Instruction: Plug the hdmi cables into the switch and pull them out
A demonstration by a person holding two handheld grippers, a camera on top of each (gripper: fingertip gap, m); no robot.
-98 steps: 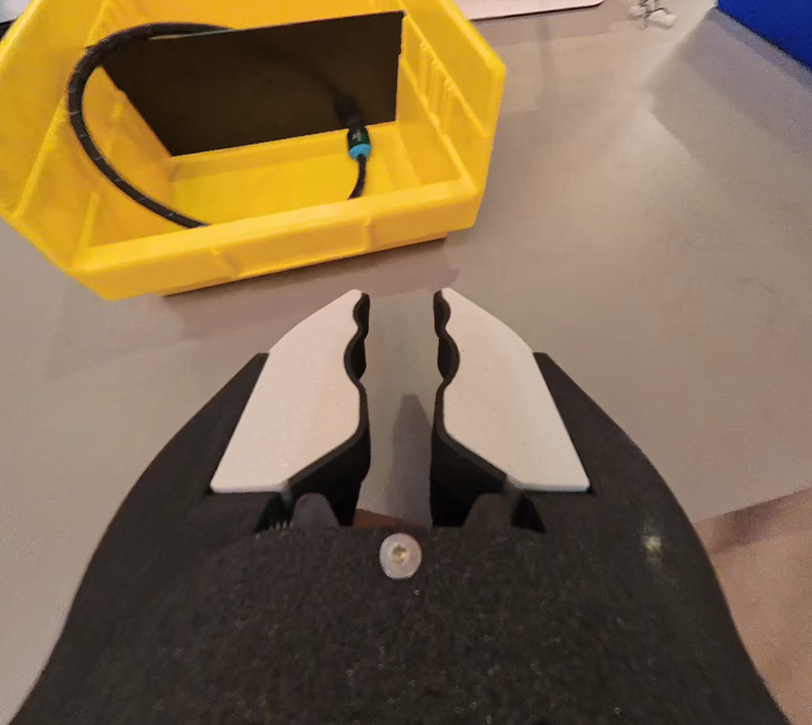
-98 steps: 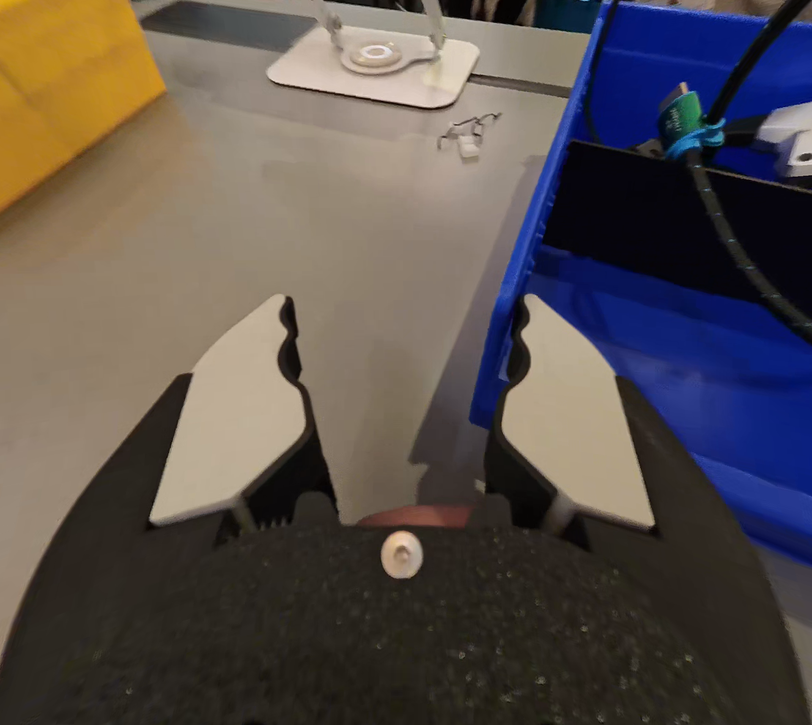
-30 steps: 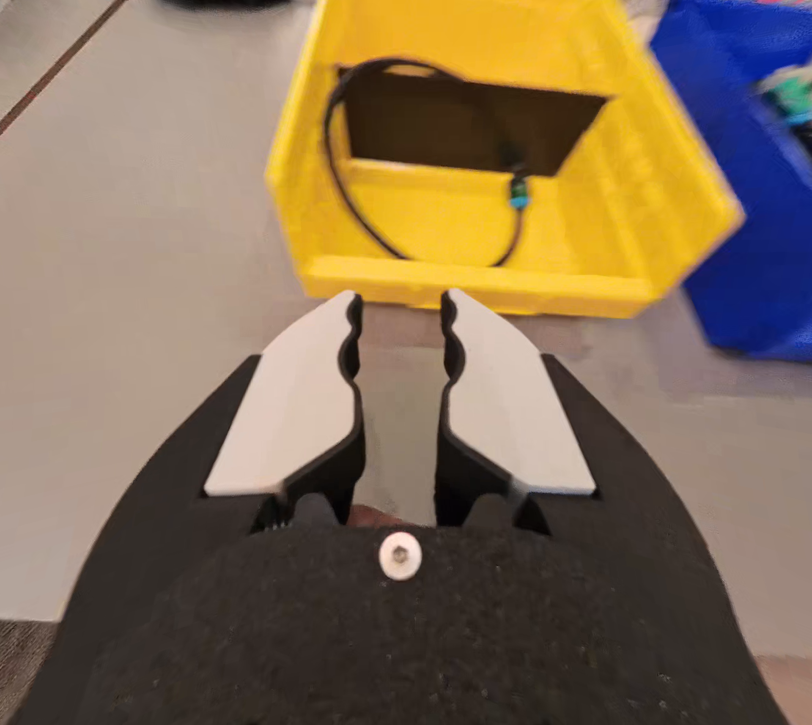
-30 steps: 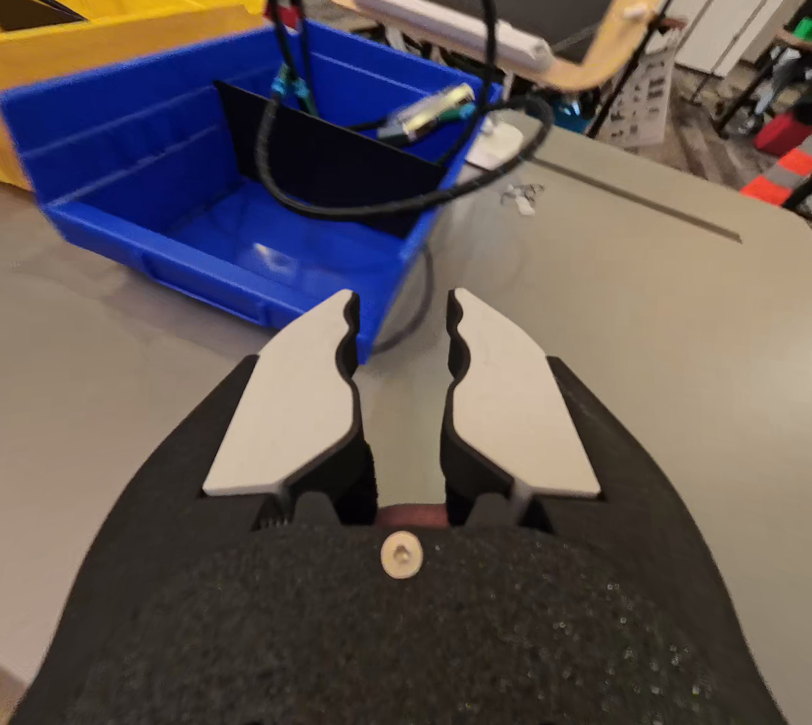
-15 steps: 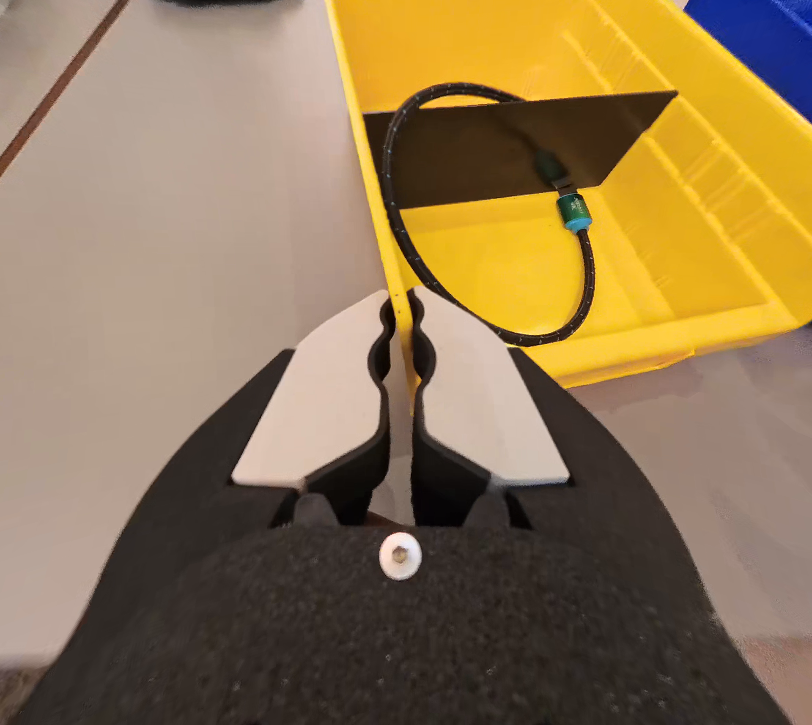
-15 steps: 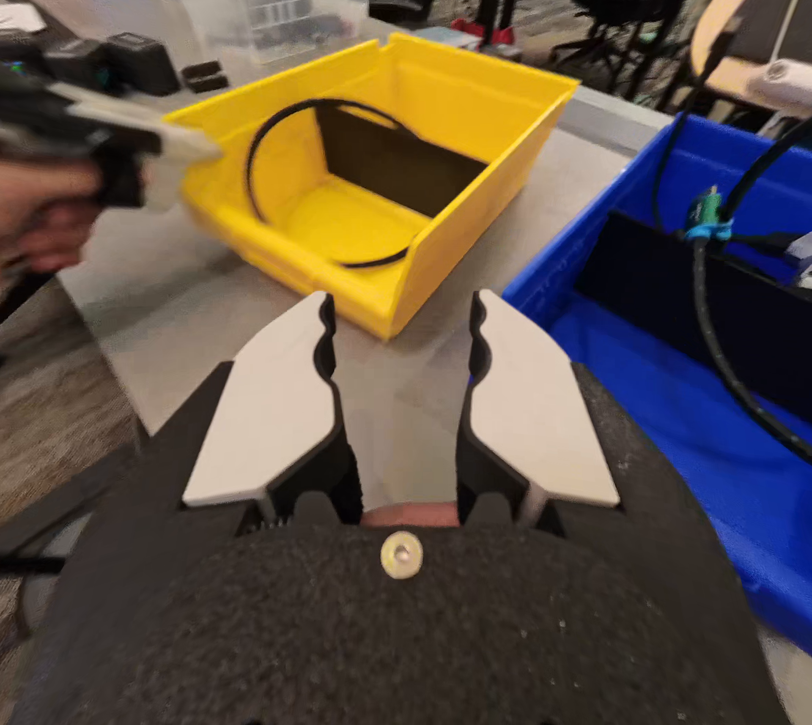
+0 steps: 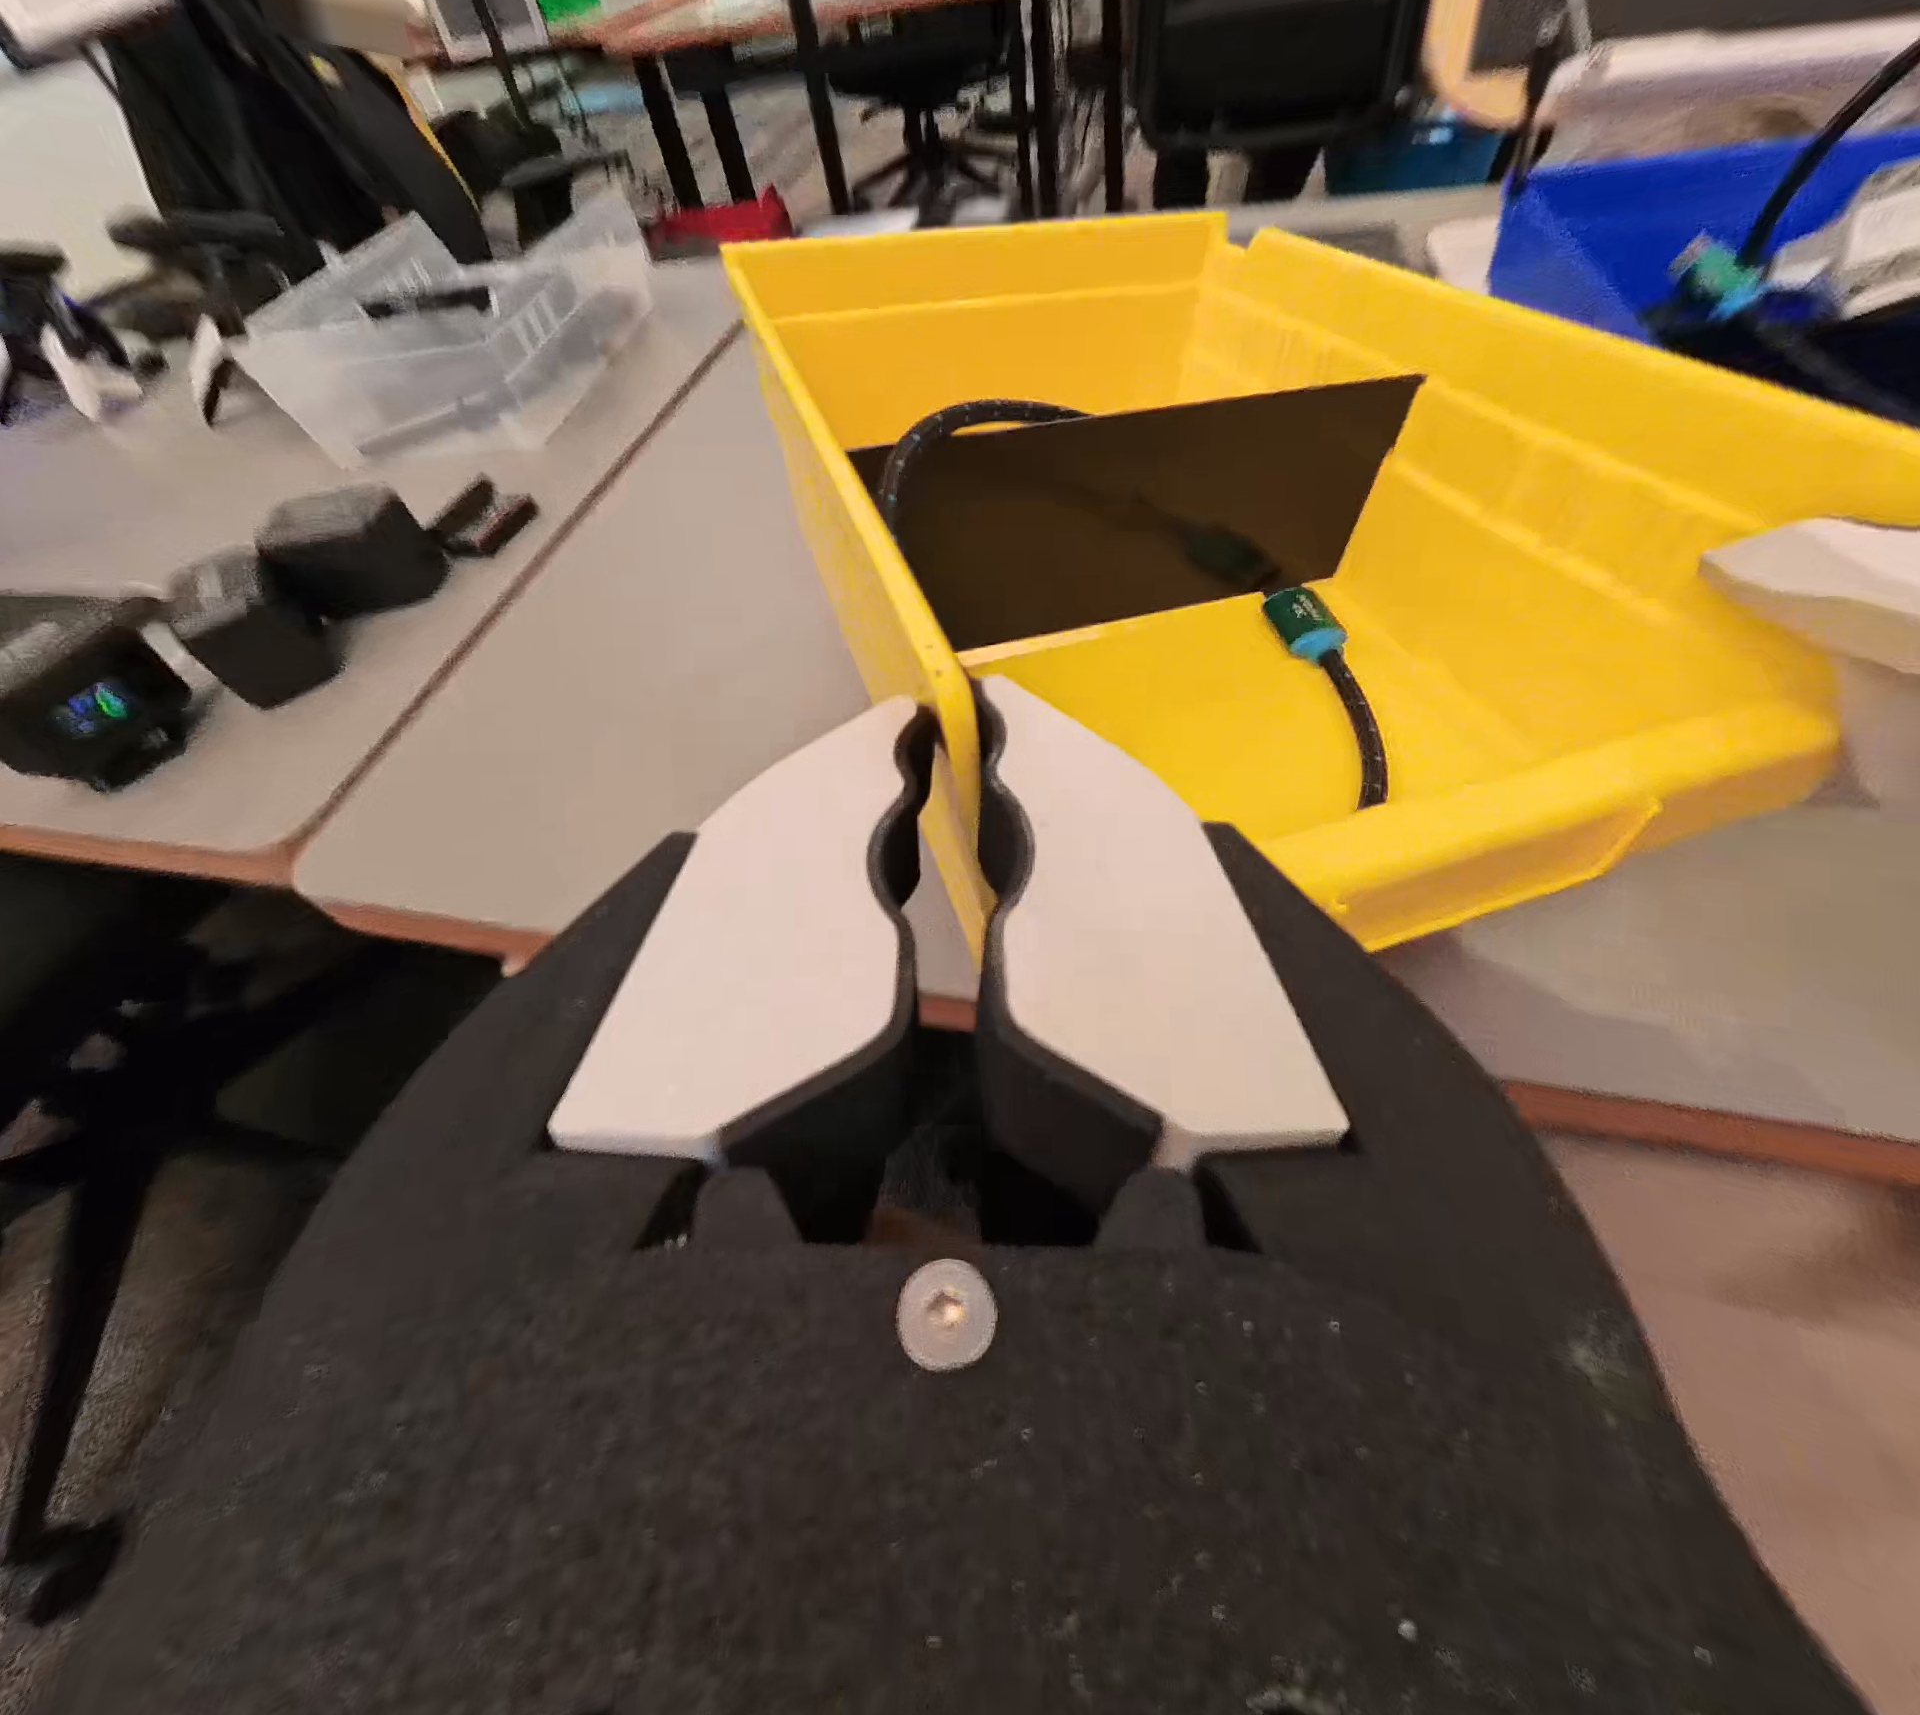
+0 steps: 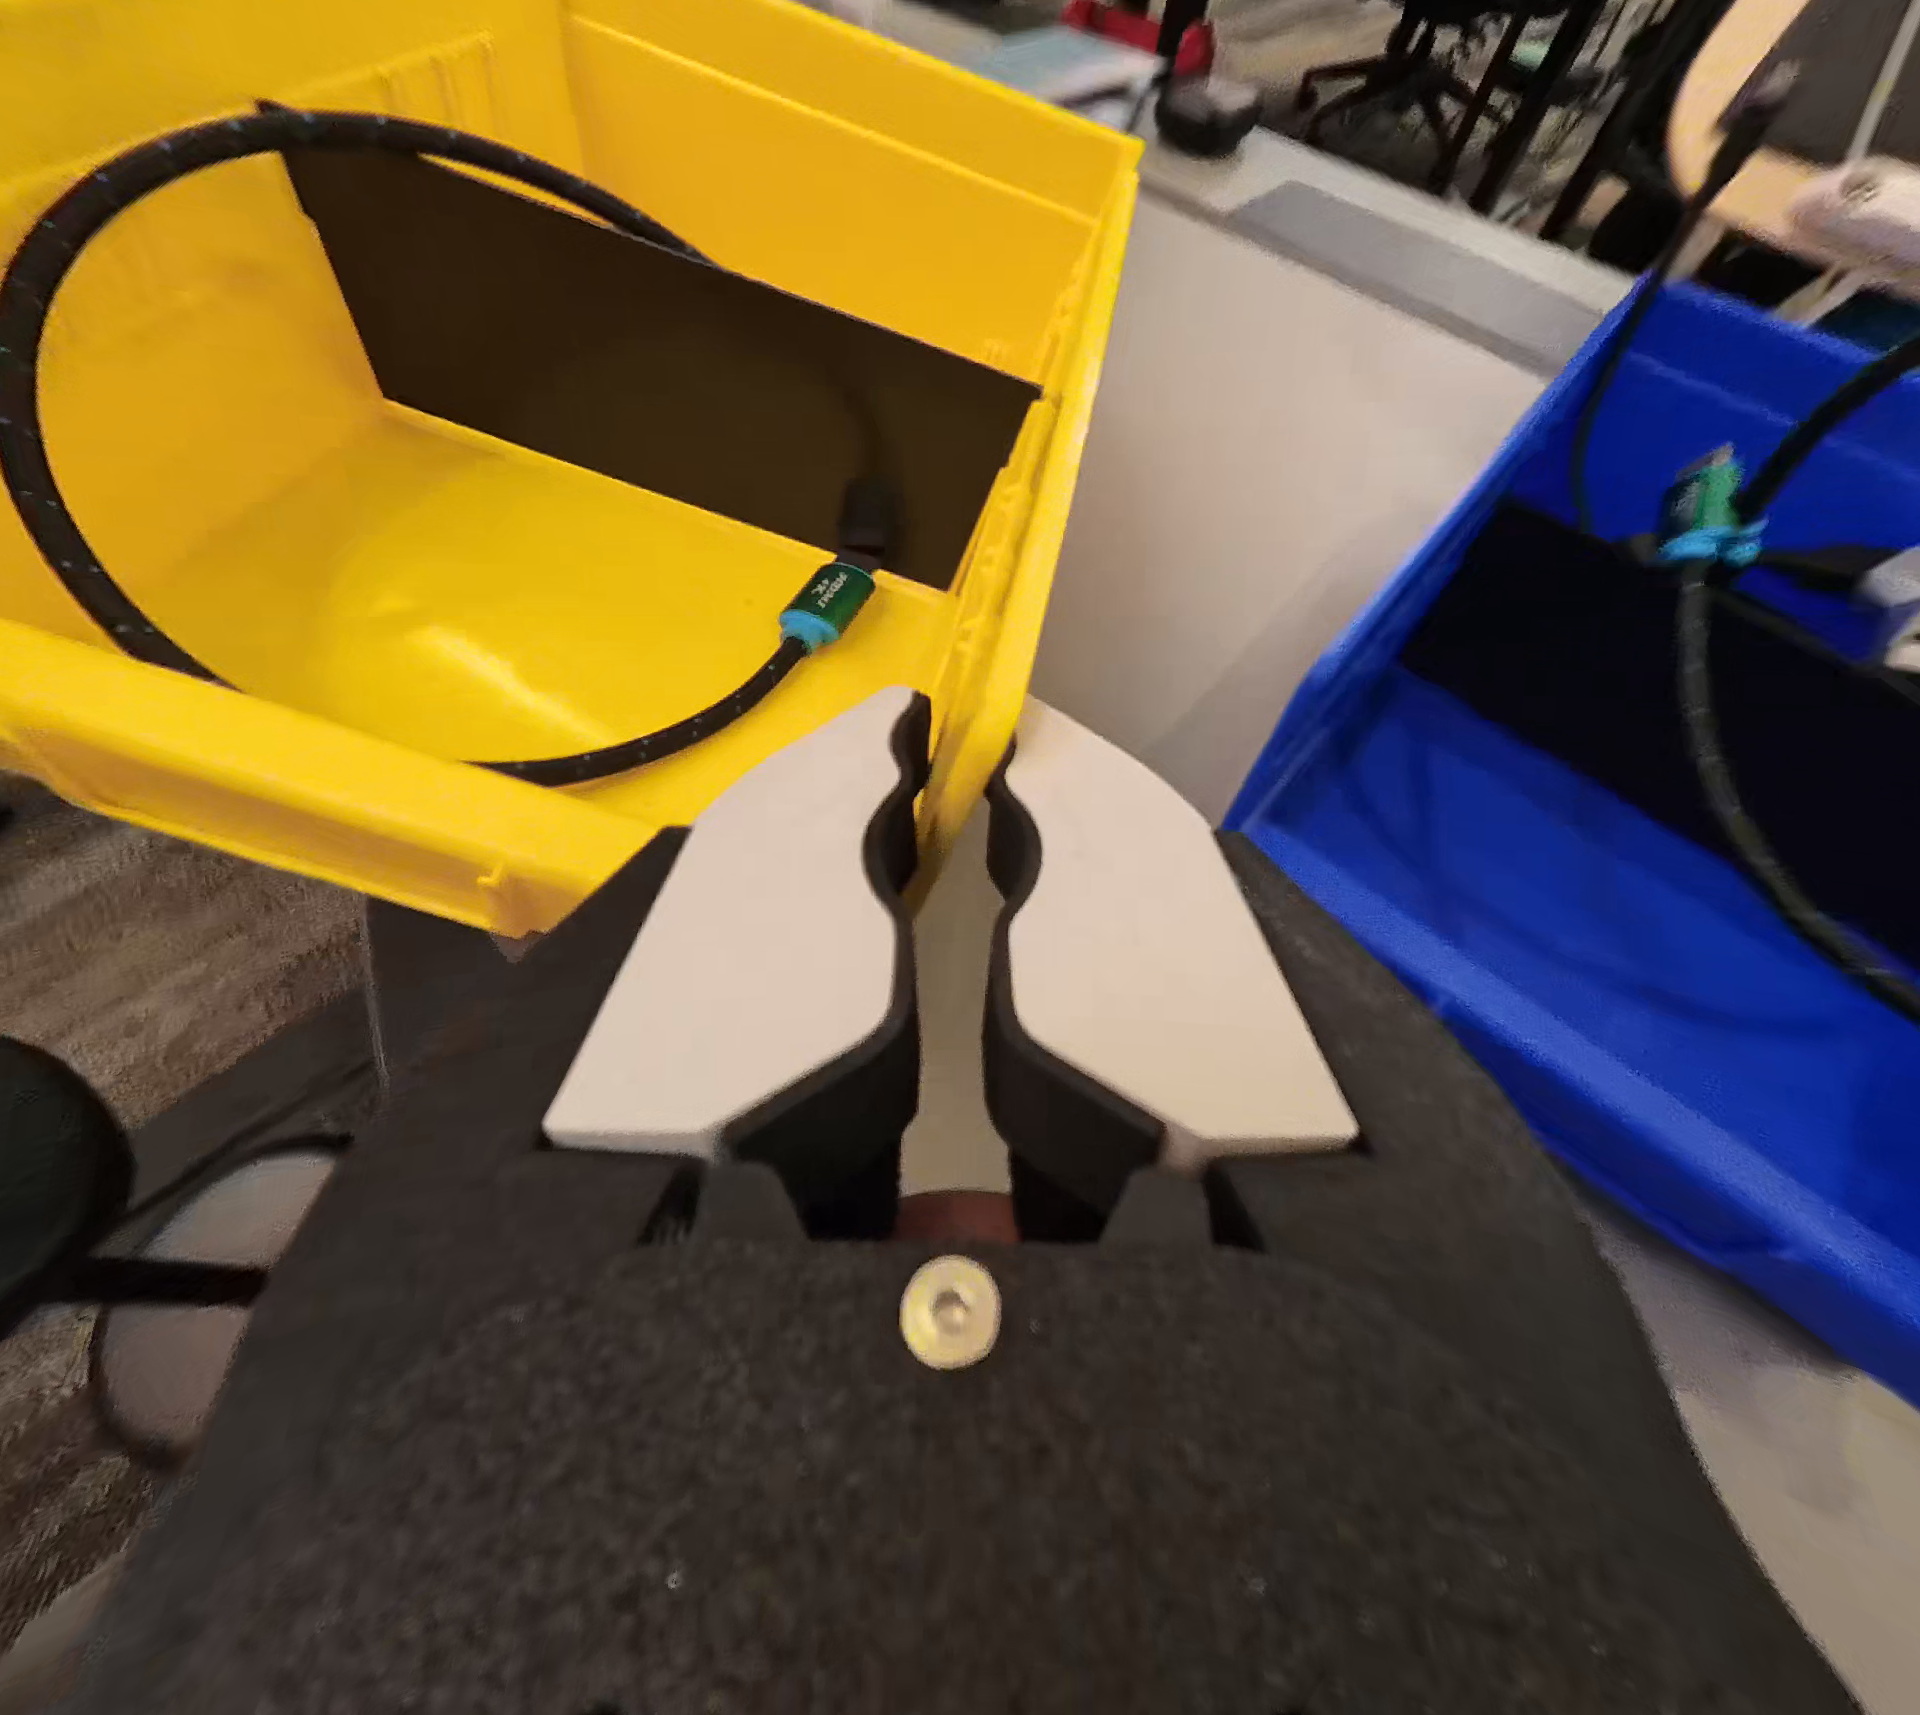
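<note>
- Left hand-held gripper: fingers pressed onto the left side wall of the yellow bin, near its front corner; wall pinched between the pads.
- Right hand-held gripper: fingers pinching the bin's right side wall at the front corner; its white finger shows at the right edge of the left wrist view.
- Bin: appears lifted, its front corner over the tabletop edge with floor beneath; a black divider crosses it.
- HDMI cable: inside the bin, looping from behind the divider along the left wall to the front compartment; green plug lies at the divider's foot, on the bin's right side.
- Key relation: plug sits just ahead and left of the right gripper, well right of the left one; its long axis points slantwise back toward the divider. Right gripper is nearer; judged the likelier one to take it.
- Blue bin: to the right, holding more cables with a green plug; no switch can be clearly told.
- Change from half a second ago: right gripper, then spread and short of the bin, now grips its wall; left gripper, then only straddling the wall, is clamped; the bin has gone from flat on the tabletop to raised.
</note>
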